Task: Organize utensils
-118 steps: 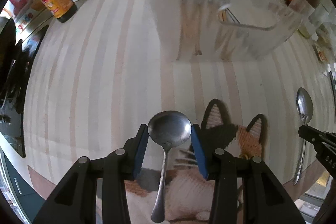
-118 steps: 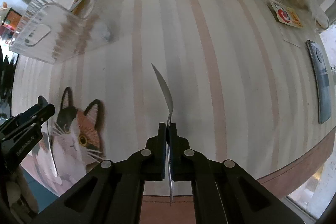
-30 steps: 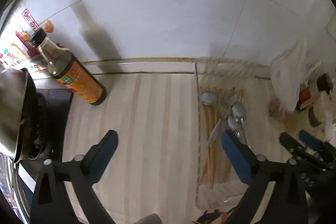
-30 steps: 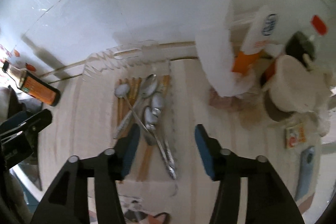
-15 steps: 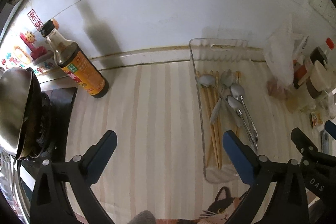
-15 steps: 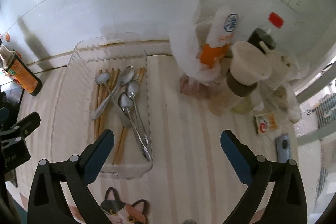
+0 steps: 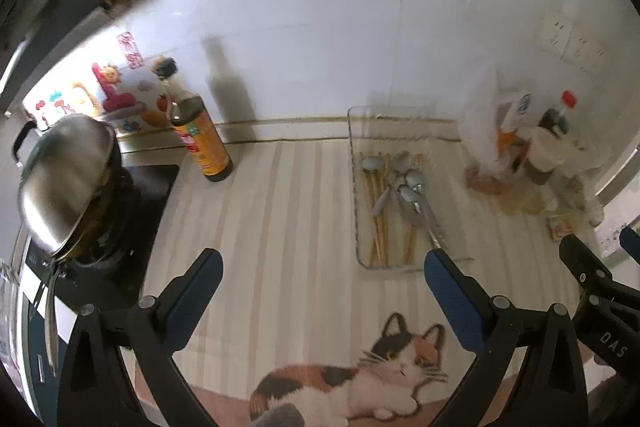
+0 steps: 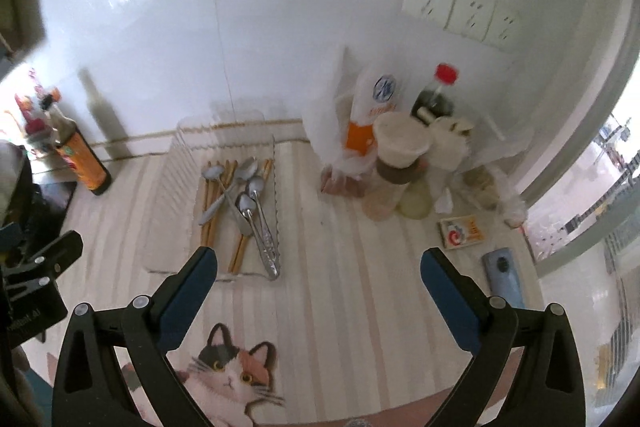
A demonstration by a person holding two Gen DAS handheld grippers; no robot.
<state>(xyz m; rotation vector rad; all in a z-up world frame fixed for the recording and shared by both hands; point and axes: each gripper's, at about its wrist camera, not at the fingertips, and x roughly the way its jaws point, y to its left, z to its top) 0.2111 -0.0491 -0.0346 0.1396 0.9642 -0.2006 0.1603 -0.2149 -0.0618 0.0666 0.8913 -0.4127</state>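
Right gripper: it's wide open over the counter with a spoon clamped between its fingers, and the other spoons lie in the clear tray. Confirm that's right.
Not quite. The right gripper is wide open over the counter, but nothing is between its fingers; the right wrist view shows them bare. The spoons do lie in the clear tray, on top of the chopsticks.

A clear plastic tray (image 8: 176, 187) with ribbed walls sits on the striped countertop, its far end against the back edge by the white wall. Inside lie the utensils. Several wooden chopsticks (image 8: 212, 211) run lengthwise along the tray floor, roughly side by side. On top of them rest four metal spoons (image 8: 252, 205), bowls toward the wall, handles toward the tray's near end. One spoon lies slantwise across the others; two lie close together by the tray's right wall.
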